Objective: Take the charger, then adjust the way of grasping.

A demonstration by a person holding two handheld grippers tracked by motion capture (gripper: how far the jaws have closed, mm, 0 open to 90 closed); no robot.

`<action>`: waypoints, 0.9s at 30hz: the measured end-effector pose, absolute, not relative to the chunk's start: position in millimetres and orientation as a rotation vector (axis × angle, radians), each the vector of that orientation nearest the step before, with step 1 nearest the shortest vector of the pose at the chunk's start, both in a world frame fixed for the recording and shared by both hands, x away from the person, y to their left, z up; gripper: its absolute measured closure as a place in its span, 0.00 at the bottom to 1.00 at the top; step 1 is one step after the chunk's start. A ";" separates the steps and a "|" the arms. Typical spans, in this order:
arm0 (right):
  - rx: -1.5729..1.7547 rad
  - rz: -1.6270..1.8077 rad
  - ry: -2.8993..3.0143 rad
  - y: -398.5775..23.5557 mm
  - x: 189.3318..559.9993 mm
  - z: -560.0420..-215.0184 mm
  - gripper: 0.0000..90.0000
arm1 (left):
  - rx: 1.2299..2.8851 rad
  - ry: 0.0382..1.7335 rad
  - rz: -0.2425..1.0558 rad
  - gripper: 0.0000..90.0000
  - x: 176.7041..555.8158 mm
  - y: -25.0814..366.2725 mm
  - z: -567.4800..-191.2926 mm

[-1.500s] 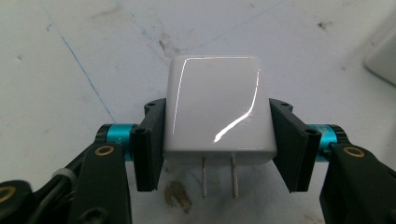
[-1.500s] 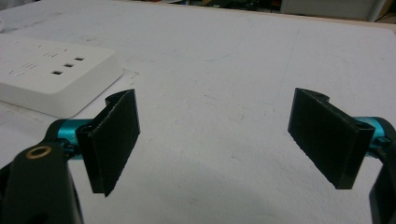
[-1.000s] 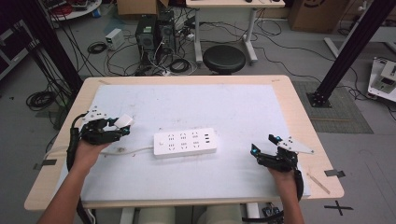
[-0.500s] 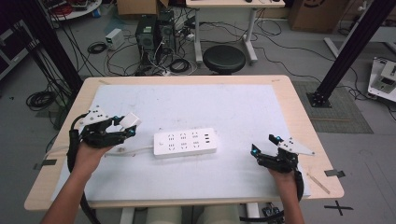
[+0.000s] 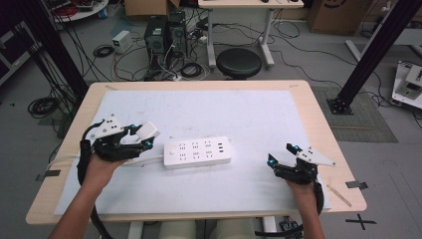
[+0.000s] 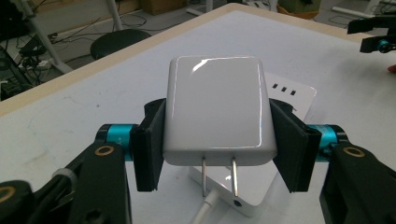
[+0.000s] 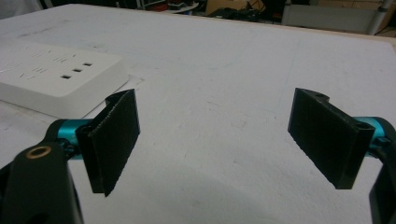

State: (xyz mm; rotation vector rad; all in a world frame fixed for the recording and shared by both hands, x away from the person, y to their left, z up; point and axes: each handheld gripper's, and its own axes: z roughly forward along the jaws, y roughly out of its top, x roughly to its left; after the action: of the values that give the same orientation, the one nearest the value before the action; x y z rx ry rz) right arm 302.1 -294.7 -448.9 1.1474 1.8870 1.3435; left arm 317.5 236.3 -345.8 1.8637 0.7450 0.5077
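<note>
A white power strip [image 5: 198,152] lies in the middle of the white mat, its cable running off to the left. My left gripper [image 5: 144,138] is shut on a white plug adapter [image 5: 148,131], held just left of the strip and above the mat. In the left gripper view the adapter [image 6: 215,110] sits clamped between both black pads, its two metal prongs pointing down over the strip's end [image 6: 233,196]. My right gripper [image 5: 281,155] rests at the mat's right front, open and holding nothing [image 7: 217,140]. The strip [image 7: 56,77] lies to its left.
The mat covers a wooden table [image 5: 318,114]. On the floor beyond the far edge stand a black stool [image 5: 239,62], computer cases [image 5: 166,35] and tangled cables. A black frame post [image 5: 368,55] rises at the right.
My left gripper has carried the adapter to the right, toward the strip's left end, and risen a little. The right gripper has stayed in place.
</note>
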 end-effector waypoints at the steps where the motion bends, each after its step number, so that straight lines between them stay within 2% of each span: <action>1: 1.147 1.344 1.887 -294.7 302.1 -449.0 0.19 | 1.868 0.740 0.508 0.47 317.7 235.3 -345.9; 20: 1.129 1.351 1.904 -294.3 301.9 -448.8 0.19 | 1.908 0.674 0.462 0.47 325.5 223.6 -348.5; 27: 1.083 1.343 1.897 -292.2 298.8 -448.7 0.19 | 1.963 0.589 0.430 0.47 321.3 209.4 -351.1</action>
State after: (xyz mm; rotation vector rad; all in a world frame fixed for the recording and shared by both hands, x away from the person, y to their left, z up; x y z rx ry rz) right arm 298.8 -292.2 -448.7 1.0830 1.8969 1.3427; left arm 321.3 209.4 -351.1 1.9626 0.5894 0.4301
